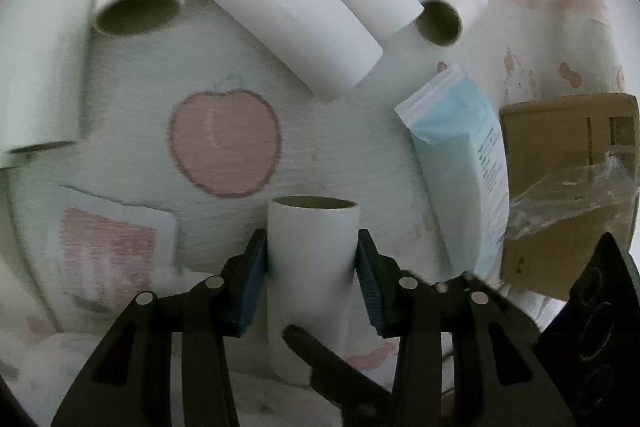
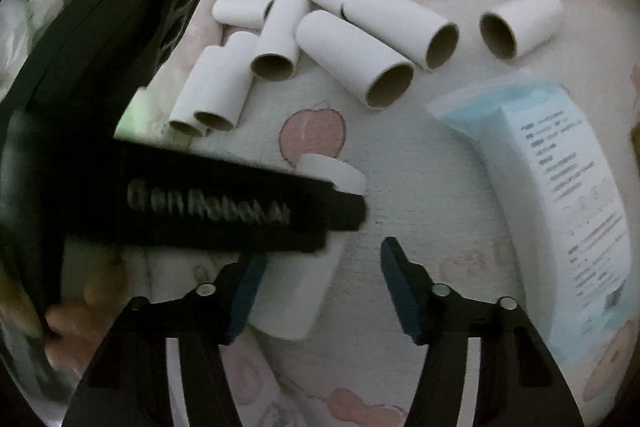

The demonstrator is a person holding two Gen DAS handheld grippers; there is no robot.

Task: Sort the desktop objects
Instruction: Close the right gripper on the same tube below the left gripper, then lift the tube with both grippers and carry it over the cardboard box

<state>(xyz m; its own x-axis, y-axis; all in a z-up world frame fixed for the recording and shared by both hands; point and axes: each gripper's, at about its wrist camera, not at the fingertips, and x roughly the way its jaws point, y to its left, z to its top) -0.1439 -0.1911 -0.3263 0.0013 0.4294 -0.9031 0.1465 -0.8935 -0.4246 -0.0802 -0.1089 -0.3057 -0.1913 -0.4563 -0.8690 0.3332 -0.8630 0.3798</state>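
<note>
One white cardboard tube (image 1: pixel 312 259) stands clamped between the blue pads of the left tongs (image 1: pixel 312 259) in the left wrist view, above a cloth-covered surface (image 1: pixel 132 163) printed with peaches, where more white tubes (image 1: pixel 280 11) lie beside a blue mask packet (image 1: pixel 460 163) and brown box (image 1: pixel 568 147). From the right wrist, the right tongs (image 2: pixel 320 287) hang apart, gripping nothing, just beside that held tube (image 2: pixel 296 299).

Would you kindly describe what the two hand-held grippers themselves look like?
Both are matte black plastic. The left hand-held gripper and right hand-held gripper have angular fingers with slotted cut-outs, round silver pins and dark blue ribbed pads. The left one's body carries pale, blurred lettering.
</note>
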